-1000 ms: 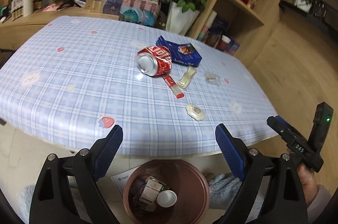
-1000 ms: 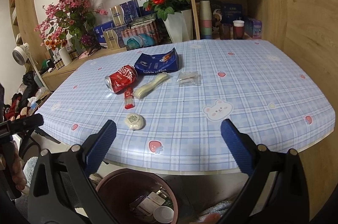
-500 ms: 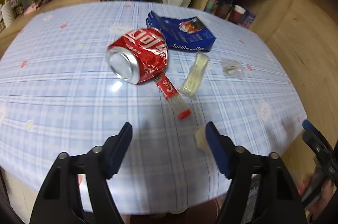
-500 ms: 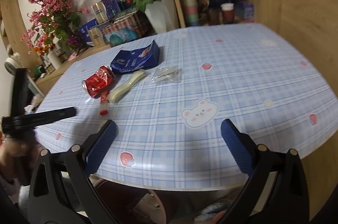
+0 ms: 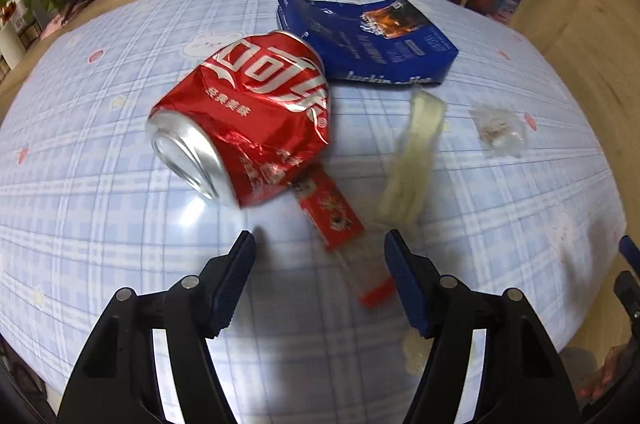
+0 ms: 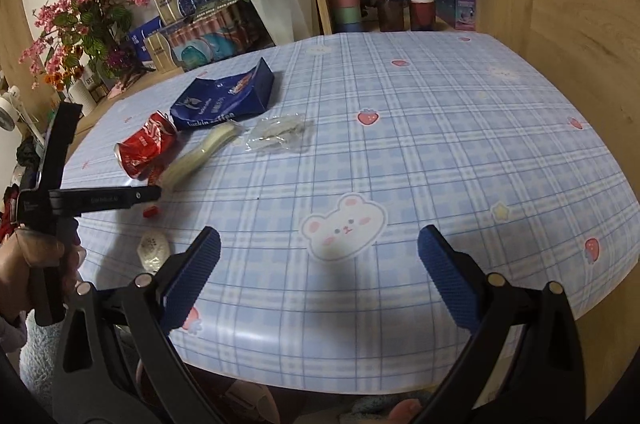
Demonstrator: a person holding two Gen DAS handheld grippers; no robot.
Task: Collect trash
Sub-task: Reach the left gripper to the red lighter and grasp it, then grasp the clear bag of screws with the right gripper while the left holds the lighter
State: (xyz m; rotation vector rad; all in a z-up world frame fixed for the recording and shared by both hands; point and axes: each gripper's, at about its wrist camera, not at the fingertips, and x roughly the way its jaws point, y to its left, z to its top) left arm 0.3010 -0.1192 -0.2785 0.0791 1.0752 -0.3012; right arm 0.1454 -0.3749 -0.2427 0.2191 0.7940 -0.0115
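I've got the left gripper (image 5: 320,264) low over the near left part of the tabletop (image 6: 440,151), pointing steeply down, jaws part open and just been narrowing, with nothing pinched yet. The red sachet (image 5: 332,212) lies between the fingertips and just ahead of them. Its long axis runs away from me and a little to the left, roughly along the way the fingers point, so the pads would close across its narrow width. Its torn red tip sits close against the right finger (image 5: 404,280); I judge I need to shift slightly right to centre it before squeezing.

The far end of the sachet is tucked against, maybe under, the crushed can (image 5: 244,119), which lies on its side with its open mouth toward the near left edge. Past the can is the blue bag (image 5: 372,43); right of the sachet, a pale strip (image 5: 412,163) lying almost parallel to it, then a clear wrapper (image 5: 500,131) toward the right edge.

The right gripper (image 6: 320,264) hangs over the near edge by the bear print, jaws wide and empty, well apart from the pile. A small white puck (image 6: 152,248) sits near its left finger. Left hand is clearly nearer the sachet, so that's my pick.
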